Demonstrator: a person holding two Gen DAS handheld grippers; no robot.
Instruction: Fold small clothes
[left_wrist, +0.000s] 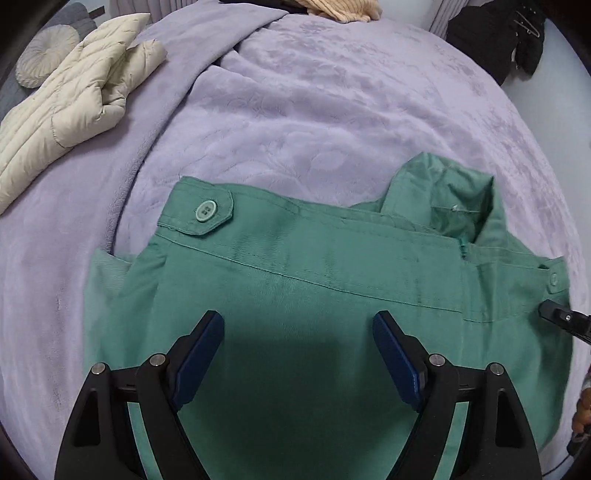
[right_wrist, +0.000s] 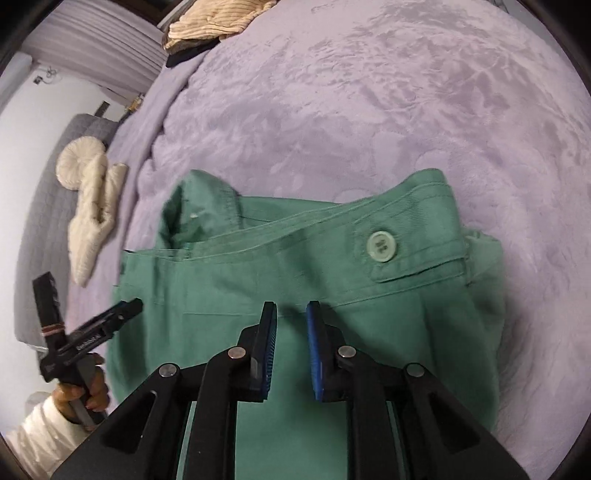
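Note:
A green pair of small trousers (left_wrist: 314, 295) lies on the lilac bedspread (left_wrist: 332, 110), waistband away from me, with a button tab (left_wrist: 207, 212) at its left and the fly flap turned up at the right. My left gripper (left_wrist: 297, 325) is open and empty just above the cloth below the waistband. In the right wrist view the trousers (right_wrist: 332, 280) show with a button (right_wrist: 382, 246). My right gripper (right_wrist: 291, 314) hovers over the cloth with its jaws a narrow gap apart, holding nothing. The left gripper's tip (right_wrist: 122, 314) shows at the garment's left edge.
A cream padded jacket (left_wrist: 66, 103) lies at the far left of the bed, with a round cushion (left_wrist: 40, 55) behind it. A beige knit garment (left_wrist: 340, 9) lies at the far edge. A black garment (left_wrist: 498, 37) hangs at the far right.

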